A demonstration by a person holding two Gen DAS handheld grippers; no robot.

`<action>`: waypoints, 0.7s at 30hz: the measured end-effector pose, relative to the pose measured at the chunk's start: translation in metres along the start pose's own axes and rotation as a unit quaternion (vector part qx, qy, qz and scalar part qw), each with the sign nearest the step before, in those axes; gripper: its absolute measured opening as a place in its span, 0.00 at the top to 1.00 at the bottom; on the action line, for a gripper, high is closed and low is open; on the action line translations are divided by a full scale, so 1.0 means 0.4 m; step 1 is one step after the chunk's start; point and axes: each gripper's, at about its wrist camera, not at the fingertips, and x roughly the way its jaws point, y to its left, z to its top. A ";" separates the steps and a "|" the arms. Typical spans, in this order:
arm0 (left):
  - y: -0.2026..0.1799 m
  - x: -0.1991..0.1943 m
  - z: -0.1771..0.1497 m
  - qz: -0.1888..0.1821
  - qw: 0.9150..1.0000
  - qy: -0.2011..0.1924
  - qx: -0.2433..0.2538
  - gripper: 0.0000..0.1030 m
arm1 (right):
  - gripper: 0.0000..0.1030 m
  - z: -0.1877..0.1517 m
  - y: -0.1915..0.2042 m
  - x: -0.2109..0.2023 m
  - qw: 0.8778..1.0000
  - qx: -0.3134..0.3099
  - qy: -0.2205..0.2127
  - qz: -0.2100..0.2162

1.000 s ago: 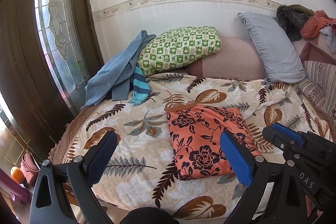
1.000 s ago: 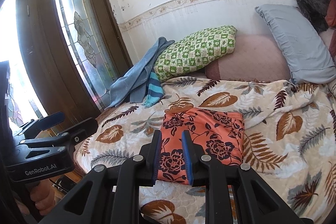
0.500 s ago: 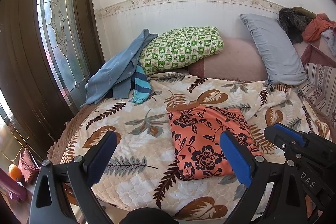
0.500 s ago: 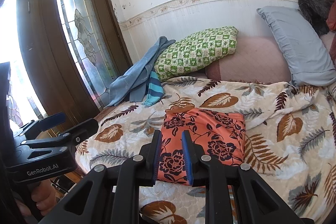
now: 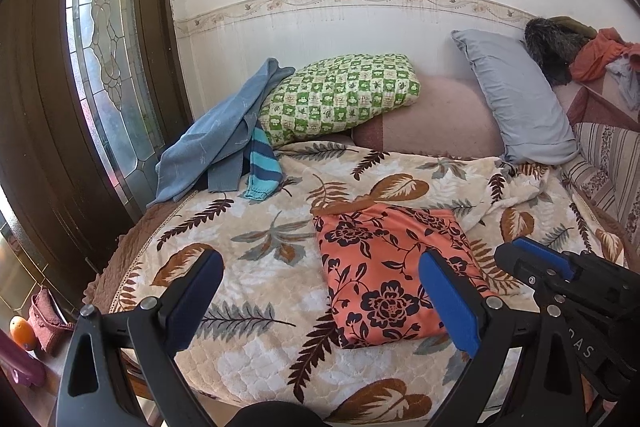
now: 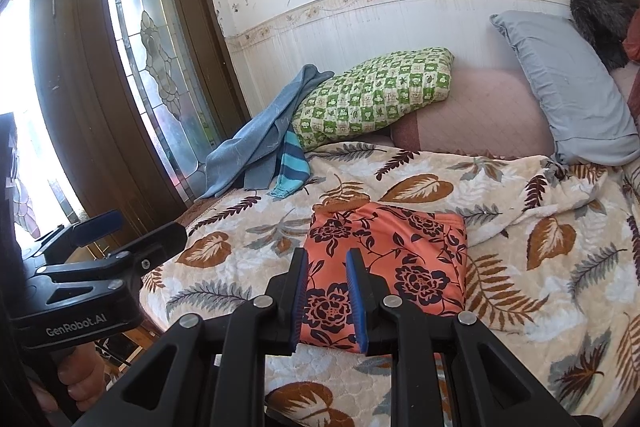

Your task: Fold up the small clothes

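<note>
Nothing has shifted since a second ago: both grippers hover where they were. An orange floral garment (image 5: 384, 267) lies folded into a neat rectangle on the leaf-print blanket (image 5: 256, 227), untouched. Left gripper (image 5: 320, 291) is spread wide, short of the cloth; right gripper (image 6: 326, 291) has a narrow gap, pinching nothing, above the garment's near edge.
</note>
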 end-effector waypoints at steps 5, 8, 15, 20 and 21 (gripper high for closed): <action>0.005 -0.003 -0.001 -0.006 1.000 -0.008 -0.003 0.05 | 0.78 0.002 -0.003 0.004 1.000 -0.001 0.000 -0.004; 0.006 -0.006 -0.003 -0.005 1.000 -0.009 -0.005 0.05 | 0.78 0.003 -0.003 0.004 1.000 -0.001 0.002 -0.005; 0.007 -0.035 -0.005 -0.009 1.000 -0.018 -0.006 0.05 | 0.78 0.003 0.009 -0.024 1.000 -0.008 -0.008 -0.006; 0.012 -0.064 -0.006 -0.014 0.999 -0.029 -0.008 0.05 | 0.78 0.004 0.022 -0.050 1.000 -0.014 -0.016 -0.006; 0.011 -0.068 -0.007 -0.016 0.999 -0.030 -0.008 0.05 | 0.78 0.004 0.024 -0.057 1.000 -0.016 -0.018 -0.006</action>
